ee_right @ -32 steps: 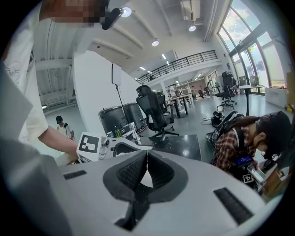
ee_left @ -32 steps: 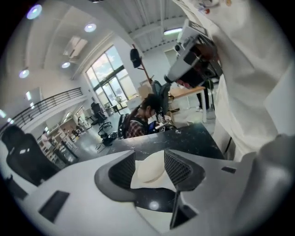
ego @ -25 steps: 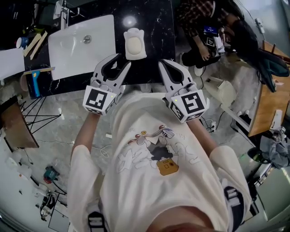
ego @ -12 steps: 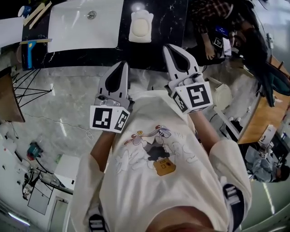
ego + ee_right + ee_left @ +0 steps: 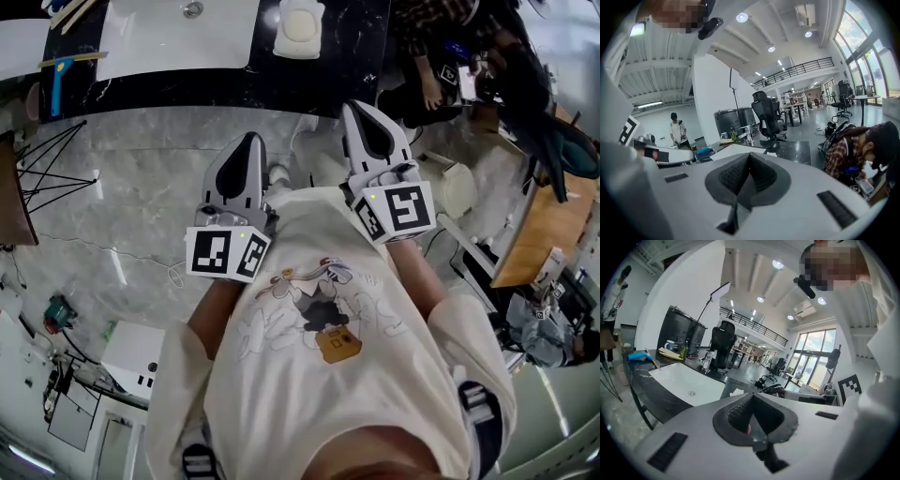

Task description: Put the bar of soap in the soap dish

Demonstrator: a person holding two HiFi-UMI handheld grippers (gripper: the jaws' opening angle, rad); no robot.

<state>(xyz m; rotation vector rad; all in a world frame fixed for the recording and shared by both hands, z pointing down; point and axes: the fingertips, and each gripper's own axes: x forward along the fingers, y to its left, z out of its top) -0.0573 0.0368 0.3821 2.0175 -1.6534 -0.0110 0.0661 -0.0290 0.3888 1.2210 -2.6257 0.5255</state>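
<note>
A cream bar of soap point(image 5: 300, 23) lies in the white soap dish point(image 5: 286, 52) on the black marble counter point(image 5: 356, 56), at the top of the head view. Both grippers are held over the floor, well back from the counter and close to the person's chest. The left gripper point(image 5: 251, 141) is shut with nothing in it; in its own view the jaws meet at the left gripper point(image 5: 751, 395). The right gripper point(image 5: 355, 107) is likewise shut and empty, its jaws closed together in the right gripper view point(image 5: 749, 154). Neither touches the soap or dish.
A white sink point(image 5: 178, 33) is set in the counter left of the dish, with a blue tool point(image 5: 56, 80) and wooden sticks beyond it. A seated person in plaid point(image 5: 441, 37) is at the counter's right end. A wooden table point(image 5: 539, 225) stands at far right.
Both grippers have drawn back from the counter toward the person. The left gripper, open around the soap and dish before, is now shut and empty. The soap stays in the dish.
</note>
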